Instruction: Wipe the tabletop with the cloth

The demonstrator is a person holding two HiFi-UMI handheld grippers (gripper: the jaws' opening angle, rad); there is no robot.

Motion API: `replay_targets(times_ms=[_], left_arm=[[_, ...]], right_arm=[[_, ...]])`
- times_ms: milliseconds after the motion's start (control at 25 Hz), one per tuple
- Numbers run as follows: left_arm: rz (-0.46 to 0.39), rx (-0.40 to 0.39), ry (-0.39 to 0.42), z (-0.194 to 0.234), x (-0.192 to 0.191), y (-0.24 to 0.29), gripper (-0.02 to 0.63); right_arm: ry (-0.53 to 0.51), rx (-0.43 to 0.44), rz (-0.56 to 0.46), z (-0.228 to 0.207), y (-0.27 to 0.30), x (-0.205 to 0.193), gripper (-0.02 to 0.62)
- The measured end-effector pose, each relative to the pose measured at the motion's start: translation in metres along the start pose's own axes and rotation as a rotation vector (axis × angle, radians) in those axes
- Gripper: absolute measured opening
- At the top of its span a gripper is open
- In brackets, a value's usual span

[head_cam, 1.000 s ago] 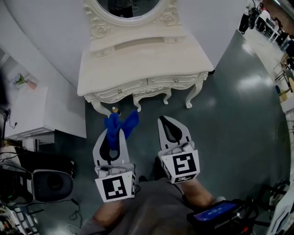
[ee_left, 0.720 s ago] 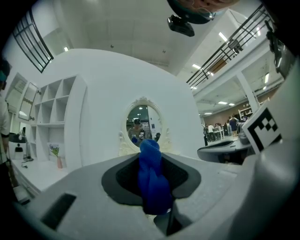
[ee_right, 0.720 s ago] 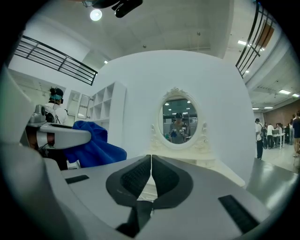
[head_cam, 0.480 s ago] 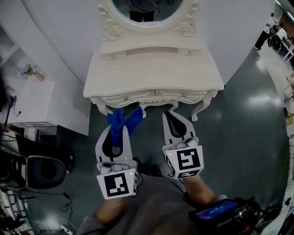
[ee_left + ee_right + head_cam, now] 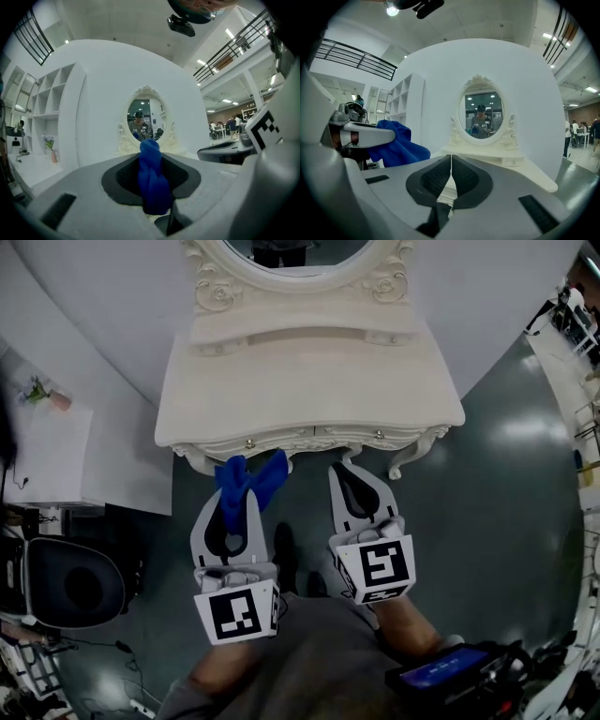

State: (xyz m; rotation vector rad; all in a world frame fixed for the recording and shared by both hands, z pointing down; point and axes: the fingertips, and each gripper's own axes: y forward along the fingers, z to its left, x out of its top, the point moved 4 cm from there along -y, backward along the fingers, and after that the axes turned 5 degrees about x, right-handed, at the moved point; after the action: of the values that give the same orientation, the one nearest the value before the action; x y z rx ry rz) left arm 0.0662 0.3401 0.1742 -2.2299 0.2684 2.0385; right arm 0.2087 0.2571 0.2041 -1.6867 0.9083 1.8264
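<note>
Two tools hang just before the tabletop (image 5: 309, 381): left tool (image 5: 240, 495) pinches the cloth (image 5: 266, 480) ready for wiping, right tool (image 5: 346, 471) pressed together, empty.

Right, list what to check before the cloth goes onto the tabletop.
1. Blue cloth clamped in the left gripper: ok, bunched between its jaws.
2. Right gripper out of the way: ok, shut on nothing, beside the left one.
3. Nothing standing on the tabletop in the wiping path: ok in the head view.
4. Cloth over the tabletop: not ok, it is just short of the front edge, above the floor.
5. Cloth touching the surface: not ok, no contact yet.
6. Cloth height against the top: cannot tell.
</note>
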Motion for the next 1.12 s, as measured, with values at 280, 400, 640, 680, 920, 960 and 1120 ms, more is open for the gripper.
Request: replay_targets(times_ms=[280,400,640,680,920,960,1120], left_arm=[[0.042,-0.038,-0.012,0.029,-0.011,0.067,0.11],[0.044,-0.053,-0.015,0.048,-0.011,0.095,0.11],[0.004,-0.111,-0.022,0.078,0.002,0.153,0.11],[-0.01,-0.121,-0.025,0.082,0.005,0.161,0.11],[-0.069,-0.169,-0.033,0.088,0.02,0.19,0.11],[-0.071,-0.176,-0.033,0.089,0.02,0.194,0.11],[-0.071,-0.194,-0.028,0.088,0.021,0.211,0.11]], right_arm=[[0.018,-0.018,0.035,-0.009,0.075,-0.004,0.015],[0.018,-0.032,0.034,-0.01,0.106,0.003,0.015],[-0.005,-0.1,0.021,-0.017,0.155,0.027,0.015],[-0.011,-0.111,0.018,-0.019,0.16,0.032,0.015],[-0.04,-0.176,-0.016,-0.031,0.177,0.056,0.015],[-0.043,-0.184,-0.021,-0.033,0.179,0.058,0.015],[-0.05,-0.21,-0.022,-0.044,0.187,0.065,0.015]])
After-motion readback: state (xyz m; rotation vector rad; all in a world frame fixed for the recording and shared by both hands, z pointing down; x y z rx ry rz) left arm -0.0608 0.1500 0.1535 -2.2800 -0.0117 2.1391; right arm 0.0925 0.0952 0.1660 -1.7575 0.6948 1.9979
